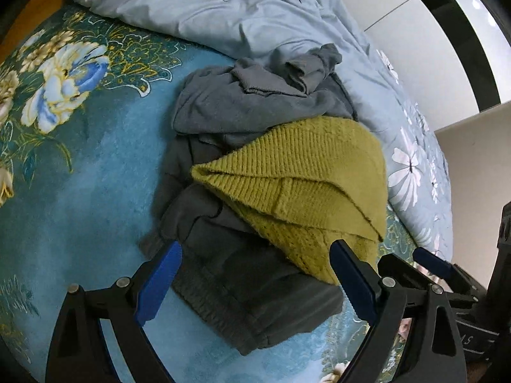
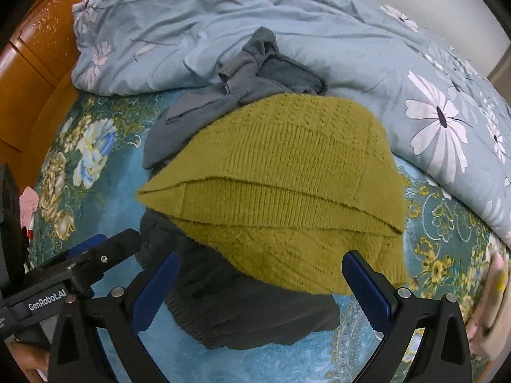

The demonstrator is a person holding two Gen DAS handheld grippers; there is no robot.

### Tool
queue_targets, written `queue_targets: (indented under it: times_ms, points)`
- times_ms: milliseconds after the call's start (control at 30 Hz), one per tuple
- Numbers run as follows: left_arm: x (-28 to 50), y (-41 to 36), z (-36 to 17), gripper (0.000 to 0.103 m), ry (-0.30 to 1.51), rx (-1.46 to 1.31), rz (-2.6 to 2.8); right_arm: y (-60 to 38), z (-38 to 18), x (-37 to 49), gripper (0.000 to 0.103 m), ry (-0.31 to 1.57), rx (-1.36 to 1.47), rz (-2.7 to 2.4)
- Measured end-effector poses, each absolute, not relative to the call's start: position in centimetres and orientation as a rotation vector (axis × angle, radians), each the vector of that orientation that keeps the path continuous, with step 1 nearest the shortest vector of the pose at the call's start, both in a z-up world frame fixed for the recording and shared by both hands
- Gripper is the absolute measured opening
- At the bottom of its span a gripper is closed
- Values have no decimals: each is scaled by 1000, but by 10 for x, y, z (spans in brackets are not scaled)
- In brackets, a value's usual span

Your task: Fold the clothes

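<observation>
A: Any writing you can read?

B: Only one bit. In the right wrist view the left tongs (image 2: 92,249) come in from the lower left, and their black body carries white lettering, "GenRobot.AI". In the left wrist view there are a few pale letters on the black body at the far right edge, too small to make out.

A: How do the tongs stand?

B: Both pairs are spread wide and hold nothing. The left tongs (image 1: 255,274) hang low over the near end of the pile, their blue pads on either side of the dark grey garment (image 1: 255,290). The right tongs (image 2: 262,287) sit the same way, just short of the near edge of the olive-green knitted sweater (image 2: 287,191). Whether any pad touches cloth I cannot tell. The two pairs are close side by side; the right tongs (image 1: 431,263) show at the left view's right edge.

A: And the clothes?

B: The sweater lies folded on top of the crumpled grey garment, on a bed with a teal floral cover (image 2: 80,166). Just behind the pile is a bunched pale blue quilt (image 2: 319,41) with white flowers. An orange wooden headboard (image 2: 35,63) shows at the far left.

A: Any hands?

B: Part of a hand (image 2: 491,303) at the right edge of the right wrist view, blurred.
</observation>
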State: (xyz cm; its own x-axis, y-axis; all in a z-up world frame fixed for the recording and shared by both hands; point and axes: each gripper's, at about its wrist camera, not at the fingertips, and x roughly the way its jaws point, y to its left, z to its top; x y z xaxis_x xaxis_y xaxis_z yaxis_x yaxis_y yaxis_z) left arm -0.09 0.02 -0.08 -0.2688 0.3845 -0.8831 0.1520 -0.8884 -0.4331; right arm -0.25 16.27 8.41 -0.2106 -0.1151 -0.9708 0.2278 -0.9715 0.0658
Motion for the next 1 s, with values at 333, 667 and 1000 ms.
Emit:
queue_targets:
  times_ms: [333, 667, 1000]
  points:
    - [-23, 6, -23, 93, -597, -1866, 2296, 153, 56, -30, 103, 133, 1823, -2241]
    - [-77, 2, -36, 93, -553, -1847, 2348, 173, 48, -41, 103, -6, 1831, -2218]
    - [-136, 56, -43, 92, 8, -1839, 2392, 249, 54, -1, 103, -124, 1897, -2290]
